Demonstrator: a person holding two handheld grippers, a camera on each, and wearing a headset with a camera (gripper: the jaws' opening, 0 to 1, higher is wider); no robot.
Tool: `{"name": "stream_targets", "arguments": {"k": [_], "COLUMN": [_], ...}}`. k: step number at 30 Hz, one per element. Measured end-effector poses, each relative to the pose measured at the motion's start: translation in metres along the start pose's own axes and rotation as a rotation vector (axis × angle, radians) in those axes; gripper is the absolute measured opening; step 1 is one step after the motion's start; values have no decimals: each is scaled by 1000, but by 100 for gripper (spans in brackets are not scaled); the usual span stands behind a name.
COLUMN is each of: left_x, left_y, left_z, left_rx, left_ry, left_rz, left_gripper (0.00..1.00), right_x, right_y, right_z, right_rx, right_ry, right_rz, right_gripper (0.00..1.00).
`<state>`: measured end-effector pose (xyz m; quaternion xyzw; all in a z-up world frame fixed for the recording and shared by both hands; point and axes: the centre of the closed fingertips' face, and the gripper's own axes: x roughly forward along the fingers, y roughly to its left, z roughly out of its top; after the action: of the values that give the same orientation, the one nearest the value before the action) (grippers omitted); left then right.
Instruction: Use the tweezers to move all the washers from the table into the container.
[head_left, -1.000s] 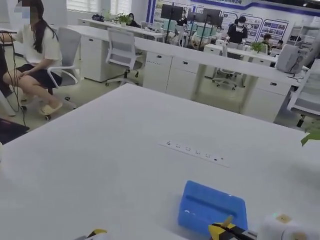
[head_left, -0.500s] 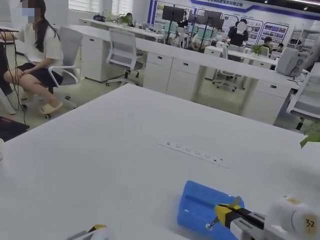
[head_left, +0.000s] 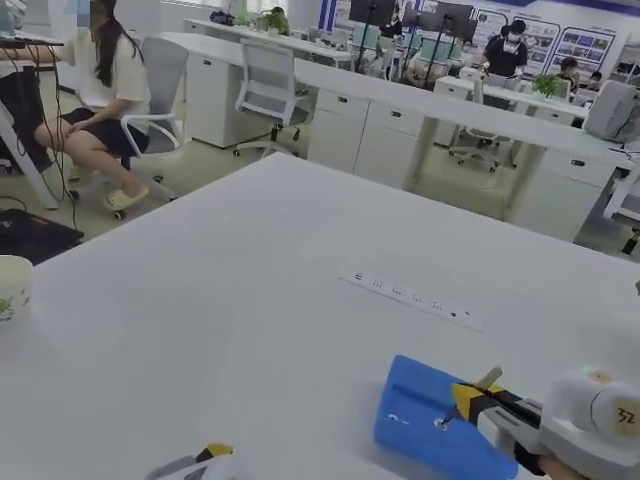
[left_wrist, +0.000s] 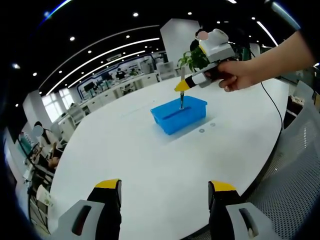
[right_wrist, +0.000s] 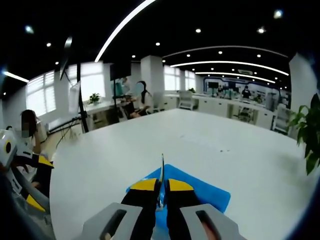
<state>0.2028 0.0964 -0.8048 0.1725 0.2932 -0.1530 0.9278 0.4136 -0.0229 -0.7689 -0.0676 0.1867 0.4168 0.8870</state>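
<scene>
Your right gripper (head_left: 466, 398) shows at the lower right corner. Its yellow-tipped jaws are closed on the tweezers (head_left: 443, 421), whose tip points down over the blue container (head_left: 410, 428). The container sits on the white table (head_left: 250, 320), and just beyond it a strip of sockets (head_left: 410, 298) is set into the tabletop. A yellow tip of your left gripper (head_left: 208, 456) peeks in at the bottom edge. A cup (head_left: 12, 290) stands at the table's far left. Past the table, a person (head_left: 100, 75) sits on an office chair (head_left: 165, 75).

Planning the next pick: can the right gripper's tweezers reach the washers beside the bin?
Probably yes. The right gripper holds the tweezers at the bin, and the washers lie on bare table right beside it, nothing between.
</scene>
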Motion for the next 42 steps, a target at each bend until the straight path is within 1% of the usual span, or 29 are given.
{"name": "stream_targets", "arguments": {"k": [2, 4, 6, 8, 9, 16, 20, 31, 35, 36, 39, 41, 42], "left_x": [0, 0, 0, 1, 1, 2, 2, 2, 2, 1, 1, 1, 1], "left_y": [1, 2, 2, 1, 1, 0, 1, 1, 1, 1, 1, 1, 1], "left_z": [0, 1, 0, -1, -2, -4, -5, -5, -5, -5, -5, -5, -5], "left_rx": [1, -1, -11, -3, 1, 10, 6, 1, 0, 0, -2, 2, 3], "left_ry": [3, -5, 0, 8, 10, 28, 31, 33, 32, 32, 30, 33, 31], "left_rz": [4, 11, 5, 4, 4, 3, 5, 4, 4, 5, 3, 2, 2], "left_gripper": [72, 72, 72, 72, 72, 72, 72, 72, 72, 72, 72, 71, 72], "right_x": [5, 12, 17, 21, 24, 32, 35, 40, 40, 40, 39, 40, 41], "right_y": [-2, -3, -4, -3, -3, -8, -9, -10, -9, -8, -9, -10, -9], "right_z": [-4, -10, -14, -16, -18, -25, -29, -35, -39, -38, -38, -39, -39], "right_rx": [3, -2, 3, 40, 77, 83, 62, 41, 31, 29, 30, 29, 9], "right_ry": [8, 27, 36, 24, 21, 31, 46, 62, 72, 63, 70, 82, 91], "right_rz": [0, -1, 1, 12, 19, 8, 3, 3, 2, 3, 0, -4, -3], "right_gripper": [2, 2, 3, 3, 3, 3, 3, 3, 3, 3, 3, 3, 3]}}
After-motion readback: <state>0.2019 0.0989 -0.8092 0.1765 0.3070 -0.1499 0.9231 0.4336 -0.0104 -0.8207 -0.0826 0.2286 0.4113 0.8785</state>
